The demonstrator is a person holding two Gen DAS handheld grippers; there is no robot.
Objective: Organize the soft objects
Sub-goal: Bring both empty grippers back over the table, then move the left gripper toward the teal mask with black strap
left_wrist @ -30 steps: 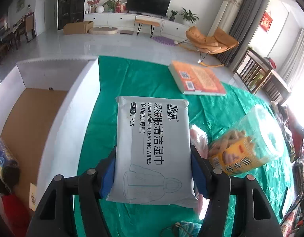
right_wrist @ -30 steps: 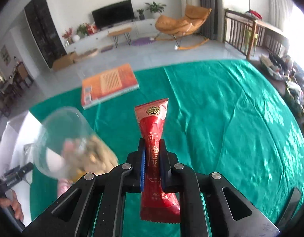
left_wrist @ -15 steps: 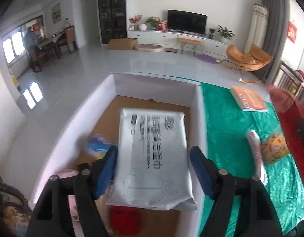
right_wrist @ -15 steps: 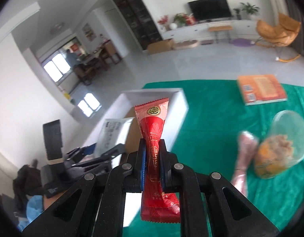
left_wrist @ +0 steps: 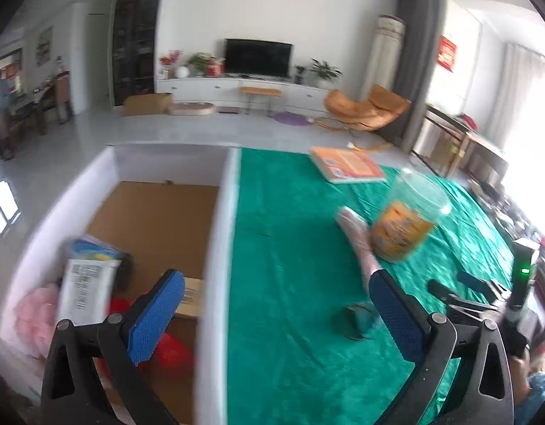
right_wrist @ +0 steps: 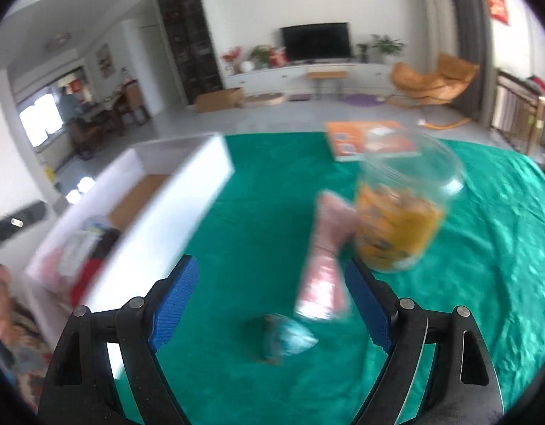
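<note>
- Left wrist view: left gripper [left_wrist: 276,311] stands spread wide with nothing between its blue pads [left_wrist: 155,313]. The white box [left_wrist: 219,248] fills the left half of the frame; inside, at lower left, lie a wipes packet [left_wrist: 86,288], a blue and yellow pouch [left_wrist: 91,249], something pink and fluffy [left_wrist: 35,315] and a red item [left_wrist: 173,350].
- On the green cloth [left_wrist: 290,230], right of centre, a pink packet [left_wrist: 357,244] lies touching a clear snack jar [left_wrist: 407,223]. A small teal packet [left_wrist: 357,318] lies just inside the right finger, low in the frame. An orange book [left_wrist: 347,164] sits at upper right.
- Judgement: the next soft pick is one of the two packets on the cloth; this gripper should swing right from the box wall and come down with the packet centred between the pads.
- Right wrist view: right gripper [right_wrist: 272,304] is also released and empty, jaws wide. The pink packet [right_wrist: 325,258] runs from centre frame down to just inside the right pad, beside the snack jar [right_wrist: 403,212]; the teal packet [right_wrist: 286,340] lies lower centre, between the fingers.
- Blur suggests motion. Judgement: settle first, then close on the packet's middle, keeping clear of the jar so it is not tipped.
- The white box [right_wrist: 159,219] sits at left, well apart from both packets.
</note>
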